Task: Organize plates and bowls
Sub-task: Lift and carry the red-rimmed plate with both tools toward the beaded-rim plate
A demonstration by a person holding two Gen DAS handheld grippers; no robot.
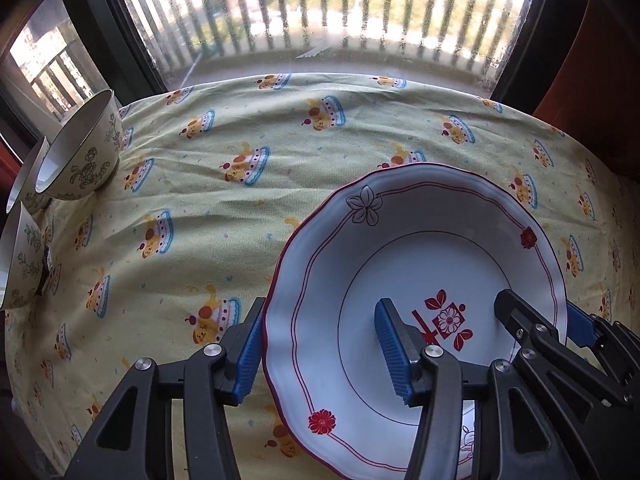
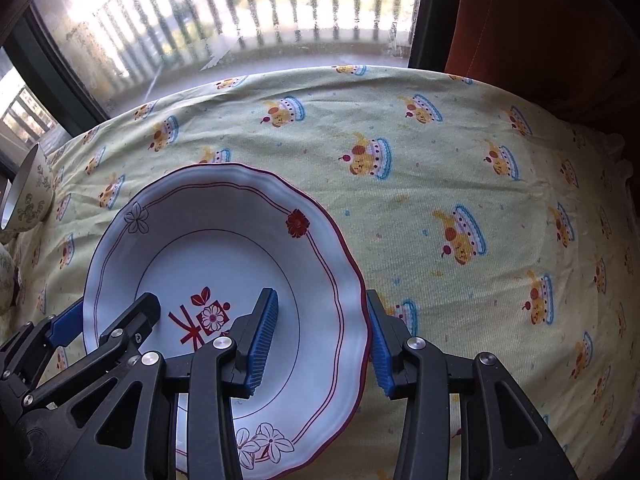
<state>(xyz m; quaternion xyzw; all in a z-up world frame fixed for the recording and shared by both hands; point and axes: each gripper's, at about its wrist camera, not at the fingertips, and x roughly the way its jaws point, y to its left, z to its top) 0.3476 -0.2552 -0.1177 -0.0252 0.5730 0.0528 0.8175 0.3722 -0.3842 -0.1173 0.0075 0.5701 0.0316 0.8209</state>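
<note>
Partly, the plate (image 1: pixel 420 280) was hidden: its near edge was covered by the black arms of both grippers and cut off at the bottom of each view. 1 plate was counted, white with a scalloped red rim, red flowers and a red mark in its well, lying on the yellow tablecloth (image 1: pixel 240 208).

The left gripper (image 1: pixel 320 352) was seen straddling the plate's left rim, 1 blue pad outside the rim and 1 inside over the well. The right gripper (image 2: pixel 320 340) was set the same way across the right rim. Whether the pads were actually pressed on the rim, or merely held around it, could not be told from either view, since the contact points were masked by the rim itself.

3 bowls (image 1: pixel 80 152) with a green floral pattern were counted at the far left of the table in the left wrist view, bunched together and well apart from the plate; 2 of them were cut off by the frame edge. Beyond the table, a window (image 1: pixel 320 12) with railings was made out.
</note>
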